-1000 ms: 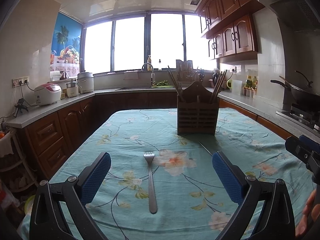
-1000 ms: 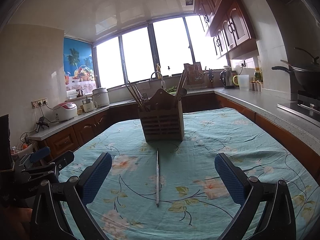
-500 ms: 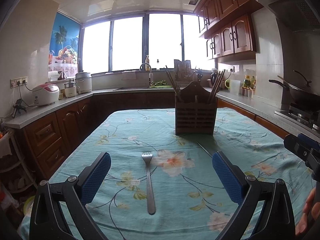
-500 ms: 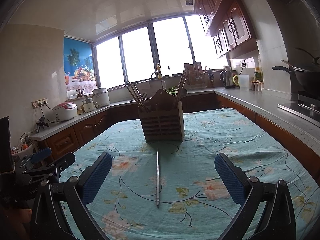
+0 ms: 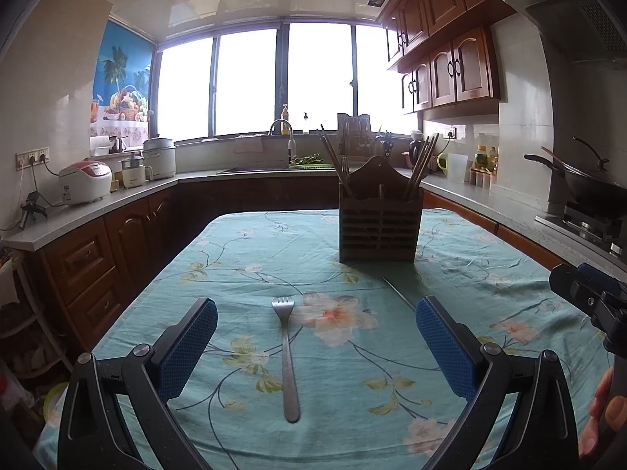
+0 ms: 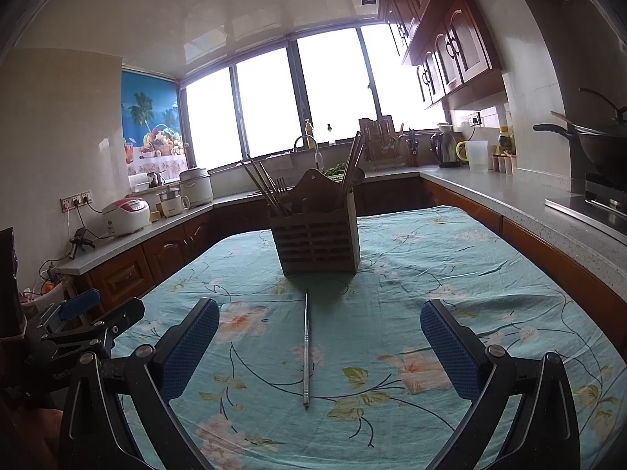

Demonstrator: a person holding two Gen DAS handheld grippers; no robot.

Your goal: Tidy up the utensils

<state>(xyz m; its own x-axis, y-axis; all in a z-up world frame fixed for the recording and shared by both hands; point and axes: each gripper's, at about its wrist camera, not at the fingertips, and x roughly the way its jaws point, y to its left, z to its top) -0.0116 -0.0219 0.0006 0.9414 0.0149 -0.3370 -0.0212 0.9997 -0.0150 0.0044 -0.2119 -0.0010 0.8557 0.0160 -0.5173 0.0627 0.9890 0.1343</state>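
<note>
A metal fork (image 5: 287, 356) lies on the floral tablecloth, tines pointing away, centred between the wide-apart blue pads of my left gripper (image 5: 316, 346), which is open and holds nothing. A thin metal chopstick (image 6: 306, 346) lies lengthwise between the pads of my right gripper (image 6: 319, 346), also open and holding nothing. Beyond both stands a slatted wooden utensil holder (image 5: 379, 231) (image 6: 318, 244) with chopsticks and a fork standing in it. The chopstick (image 5: 399, 293) shows at the right in the left wrist view.
The table (image 5: 250, 258) wears a teal flowered cloth and sits inside a U of wooden counters. Rice cookers (image 5: 84, 182) stand on the left counter, a wok (image 5: 591, 188) on the stove at right. The other gripper (image 5: 588, 293) and a hand show at the right edge.
The left wrist view has shifted slightly, so the fork and holder sit a little further left in frame. The right gripper's view is nearly unchanged. Both grippers stay open.
</note>
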